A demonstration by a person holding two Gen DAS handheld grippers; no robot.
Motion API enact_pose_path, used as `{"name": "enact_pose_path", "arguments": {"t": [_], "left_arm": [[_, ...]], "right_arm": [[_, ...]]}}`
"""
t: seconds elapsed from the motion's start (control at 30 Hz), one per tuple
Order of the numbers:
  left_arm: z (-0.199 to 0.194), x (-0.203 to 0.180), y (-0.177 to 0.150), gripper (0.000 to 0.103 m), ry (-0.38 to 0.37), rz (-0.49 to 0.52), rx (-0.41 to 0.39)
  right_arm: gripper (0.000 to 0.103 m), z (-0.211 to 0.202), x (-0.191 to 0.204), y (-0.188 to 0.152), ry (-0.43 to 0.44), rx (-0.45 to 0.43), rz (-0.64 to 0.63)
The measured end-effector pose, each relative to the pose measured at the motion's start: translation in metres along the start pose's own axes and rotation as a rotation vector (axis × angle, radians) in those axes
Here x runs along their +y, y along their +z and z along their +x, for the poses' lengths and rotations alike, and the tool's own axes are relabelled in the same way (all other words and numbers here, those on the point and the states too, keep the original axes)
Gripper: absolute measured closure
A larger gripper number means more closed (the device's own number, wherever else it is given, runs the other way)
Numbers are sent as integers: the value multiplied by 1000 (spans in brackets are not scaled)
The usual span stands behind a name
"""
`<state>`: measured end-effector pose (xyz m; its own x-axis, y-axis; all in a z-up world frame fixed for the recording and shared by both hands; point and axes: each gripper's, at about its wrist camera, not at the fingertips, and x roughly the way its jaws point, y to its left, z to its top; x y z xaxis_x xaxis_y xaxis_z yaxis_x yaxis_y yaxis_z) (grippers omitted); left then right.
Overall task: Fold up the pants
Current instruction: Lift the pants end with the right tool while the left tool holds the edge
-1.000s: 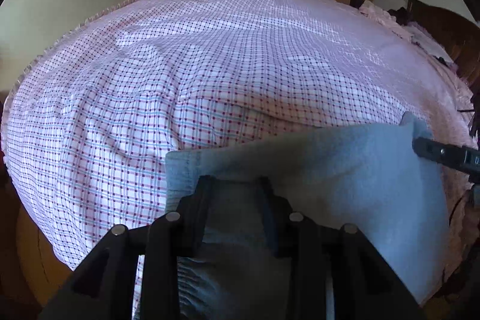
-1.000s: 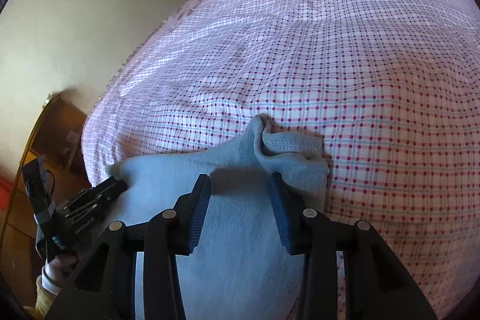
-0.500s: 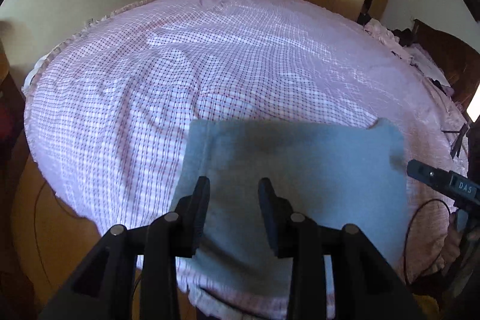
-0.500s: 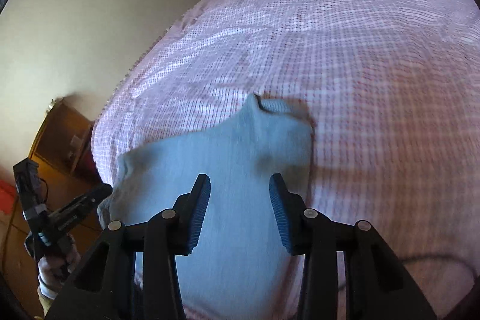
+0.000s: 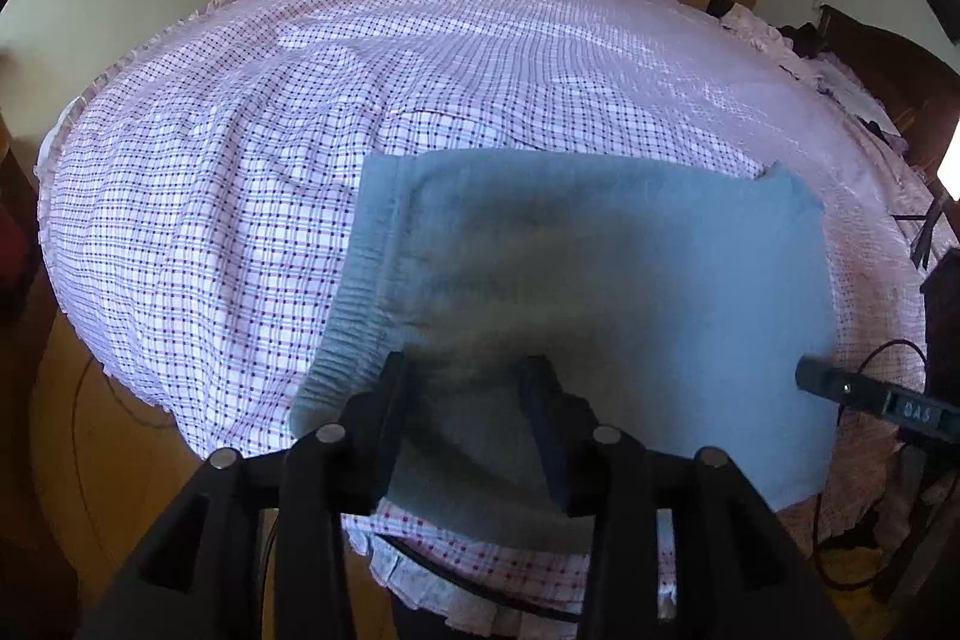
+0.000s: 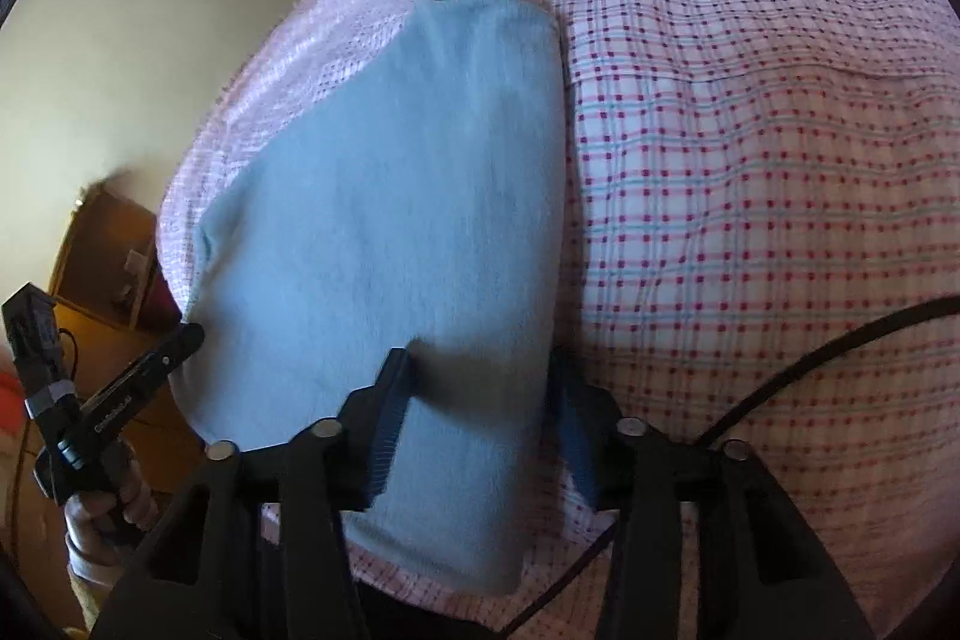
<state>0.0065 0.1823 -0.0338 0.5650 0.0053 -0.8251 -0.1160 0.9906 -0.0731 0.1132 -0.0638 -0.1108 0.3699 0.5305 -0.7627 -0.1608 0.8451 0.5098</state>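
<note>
Both jaws, just widening, stand released above the folded pants [image 5: 600,280] — near hem hidden behind them.

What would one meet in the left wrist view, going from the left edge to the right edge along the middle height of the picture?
Wooden floor → checked bedsheet → ribbed waistband of the blue pants → smooth folded body of the pants → black tip of the right gripper.
</note>
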Motion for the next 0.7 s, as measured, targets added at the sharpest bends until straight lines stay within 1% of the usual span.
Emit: {"name": "enact_pose_path", "arguments": {"t": [0.03, 0.13, 0.17, 0.2, 0.27, 0.3, 0.37, 0.47, 0.57, 0.63, 0.67, 0.7], "left_arm": [[1, -2, 0, 57, 6, -1, 1], [1, -8, 0, 55, 30, 19, -6], [1, -9, -1, 55, 38, 29, -10], [1, -9, -1, 55, 41, 35, -11], [0, -10, 0, 55, 53, 39, -8], [-1, -11, 1, 55, 61, 35, -2], [-3, -12, 3, 55, 75, 30, 7], [-9, -11, 5, 55, 68, 13, 17], [-18, -7, 6, 55, 65, -21, 15], [-24, -5, 6, 55, 68, -27, 1], [-26, -5, 7, 55, 70, -29, -3], [-29, -4, 7, 55, 69, -31, -8]], "right_arm": [[53, 0, -3, -1, 22, -12, -2], [53, -1, -4, -3, 27, -15, -20], [49, -1, -4, -3, 31, -15, -24], [40, 0, -6, -3, 59, -13, -17], [28, 4, -5, -1, 108, -1, -8], [24, 5, -6, 0, 126, 9, 0], [23, 5, -5, 3, 128, 16, 12], [21, 5, -5, 4, 126, 8, 8], [22, 7, 0, -1, 146, -17, -2], [28, 2, -7, -3, 140, -30, 9], [37, 1, -8, -3, 126, -35, 18], [48, -1, -9, -4, 111, -39, 26]]}}
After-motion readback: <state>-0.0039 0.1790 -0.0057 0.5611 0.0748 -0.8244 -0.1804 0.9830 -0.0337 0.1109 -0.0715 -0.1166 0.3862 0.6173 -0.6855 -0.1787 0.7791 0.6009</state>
